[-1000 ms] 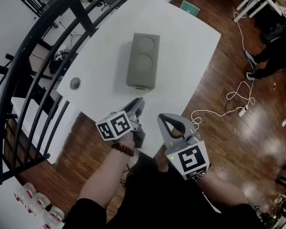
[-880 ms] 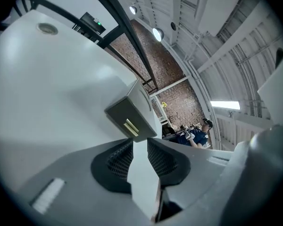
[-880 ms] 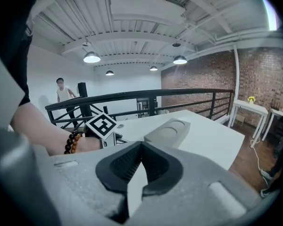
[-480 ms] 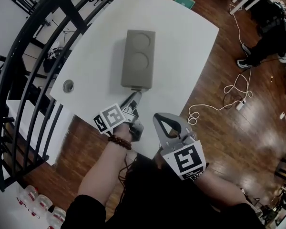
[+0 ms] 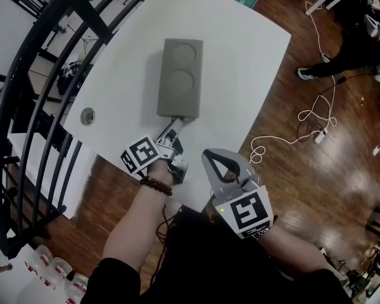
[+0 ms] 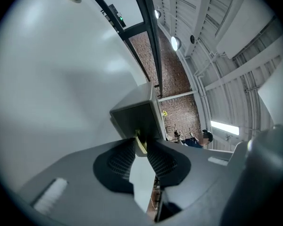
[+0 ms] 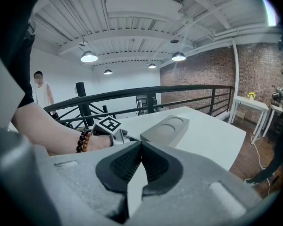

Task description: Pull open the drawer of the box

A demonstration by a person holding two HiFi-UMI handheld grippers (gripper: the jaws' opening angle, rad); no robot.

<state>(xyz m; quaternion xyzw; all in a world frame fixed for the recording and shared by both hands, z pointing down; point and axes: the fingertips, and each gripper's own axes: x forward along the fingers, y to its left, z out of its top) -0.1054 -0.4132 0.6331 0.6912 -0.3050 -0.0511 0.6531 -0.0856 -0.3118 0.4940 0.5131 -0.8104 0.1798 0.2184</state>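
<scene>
The box [image 5: 179, 75] is lying on the tabletop [image 5: 240, 62]. The left claw [image 5: 174, 125] is sitting at its near end, its jaws having just been closing onto the drawer tab [image 6: 140, 142]. The right claw [image 5: 218, 160] is hovering nearer, to the right. A railing [image 5: 31, 75] is running along the left.

Head view: high above, facing steeply down, table [image 5: 240, 56] filling 12 o'clock. Left gripper view: rolled, hard up against box [image 6: 137, 119] end, drawer handle [image 6: 140, 144] centred. Right gripper view: low, further back, facing across table. All three share the box.

Wood floor [image 5: 316, 170], white table [image 5: 240, 62], black railing [image 7: 188, 87], brick wall [image 7: 203, 69], ceiling lamps [image 7: 88, 56].
</scene>
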